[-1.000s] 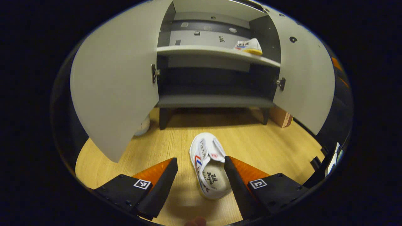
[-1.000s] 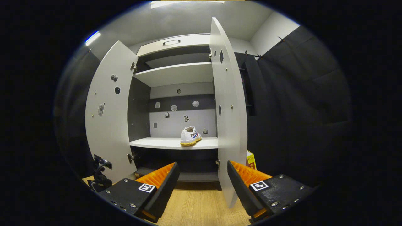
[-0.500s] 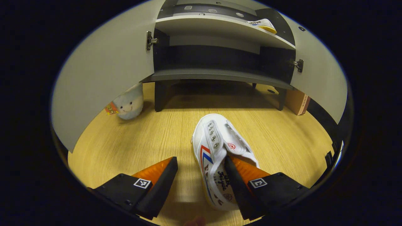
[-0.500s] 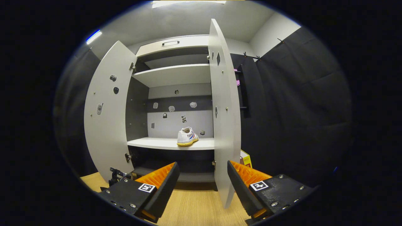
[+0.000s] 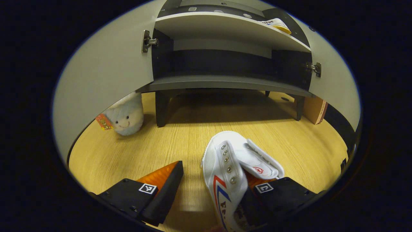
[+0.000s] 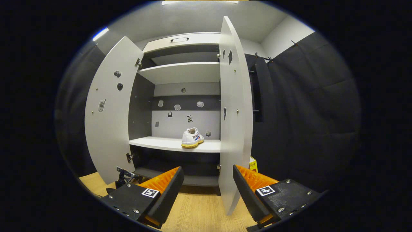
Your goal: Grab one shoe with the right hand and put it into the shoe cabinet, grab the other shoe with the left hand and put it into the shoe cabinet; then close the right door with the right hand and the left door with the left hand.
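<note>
A white shoe with red and blue stripes lies on the wooden floor in the left gripper view. My left gripper is open and straddles the shoe's near side wall: one finger sits inside the shoe's opening under the tongue, the other finger is outside on the floor side. The second shoe stands on the middle shelf of the shoe cabinet, also seen as the shoe on the shelf. My right gripper hangs open in front of the cabinet, holding nothing.
Both cabinet doors stand wide open: the left door and the right door, whose edge faces me. A plush toy sits by the cabinet's left leg. A cardboard box stands at the right, a yellow box behind the door.
My left gripper has moved forward and down onto the floor shoe; one finger has slid into its opening. The right gripper has barely shifted.
</note>
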Tool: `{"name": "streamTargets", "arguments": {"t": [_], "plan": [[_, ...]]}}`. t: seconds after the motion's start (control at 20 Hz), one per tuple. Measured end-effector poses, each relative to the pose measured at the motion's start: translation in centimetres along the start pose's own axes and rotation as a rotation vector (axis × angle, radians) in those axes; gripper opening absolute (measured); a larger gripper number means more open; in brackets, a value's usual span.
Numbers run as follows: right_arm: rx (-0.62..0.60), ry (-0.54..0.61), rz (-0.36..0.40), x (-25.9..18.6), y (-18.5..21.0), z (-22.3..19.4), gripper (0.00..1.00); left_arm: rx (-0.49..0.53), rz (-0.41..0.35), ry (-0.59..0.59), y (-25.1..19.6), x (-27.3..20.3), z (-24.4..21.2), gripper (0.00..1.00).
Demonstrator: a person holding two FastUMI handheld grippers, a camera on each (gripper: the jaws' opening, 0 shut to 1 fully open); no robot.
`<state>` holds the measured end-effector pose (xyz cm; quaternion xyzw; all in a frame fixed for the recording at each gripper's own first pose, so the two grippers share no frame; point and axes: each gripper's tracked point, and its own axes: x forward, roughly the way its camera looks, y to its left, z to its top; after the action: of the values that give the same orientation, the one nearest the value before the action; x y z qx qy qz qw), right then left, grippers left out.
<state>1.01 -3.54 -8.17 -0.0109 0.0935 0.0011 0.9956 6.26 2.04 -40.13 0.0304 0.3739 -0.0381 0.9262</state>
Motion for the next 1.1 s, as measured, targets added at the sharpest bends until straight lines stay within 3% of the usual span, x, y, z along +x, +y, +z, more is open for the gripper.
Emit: {"name": "streamTargets", "arguments": {"t": [0.05, 0.1, 0.15, 0.2, 0.3, 0.45, 0.7, 0.9, 1.1], "plan": [[-0.005, 0.002, -0.001, 0.2, -0.1, -0.1, 0.94, -0.008, -0.010, -0.021, -0.4, -0.1, 0.5, 0.88], [-0.004, 0.005, 0.007, 0.3, 0.2, 0.0, 0.94, -0.009, -0.022, -0.026, -0.8, -0.1, 0.5, 0.74], [-0.003, 0.005, 0.015, 0.3, 0.5, 0.0, 0.94, 0.010, 0.009, -0.027, -0.6, -0.5, 0.7, 0.63], [-0.003, 0.005, 0.020, 0.3, 0.5, -0.1, 0.94, 0.021, 0.032, -0.026, -0.2, -0.5, 0.8, 0.43], [-0.003, 0.001, 0.032, 0.4, 0.9, 0.0, 0.94, 0.004, 0.062, -0.026, 0.2, -1.3, 0.7, 0.17], [-0.005, 0.000, 0.052, 0.4, 1.5, -0.2, 0.94, -0.042, 0.081, -0.051, 0.2, -4.9, 1.7, 0.13], [0.000, -0.003, 0.082, 0.3, 2.5, -0.3, 0.94, 0.007, 0.093, -0.190, -1.2, -15.3, 8.6, 0.12], [0.021, -0.012, 0.099, 0.4, 3.2, 0.0, 0.94, -0.027, 0.059, -0.329, -2.3, -21.2, 18.9, 0.12], [0.015, -0.007, 0.083, -0.1, 3.0, -0.4, 0.94, -0.067, 0.104, -0.489, -1.5, -25.1, 31.3, 0.12]]}}
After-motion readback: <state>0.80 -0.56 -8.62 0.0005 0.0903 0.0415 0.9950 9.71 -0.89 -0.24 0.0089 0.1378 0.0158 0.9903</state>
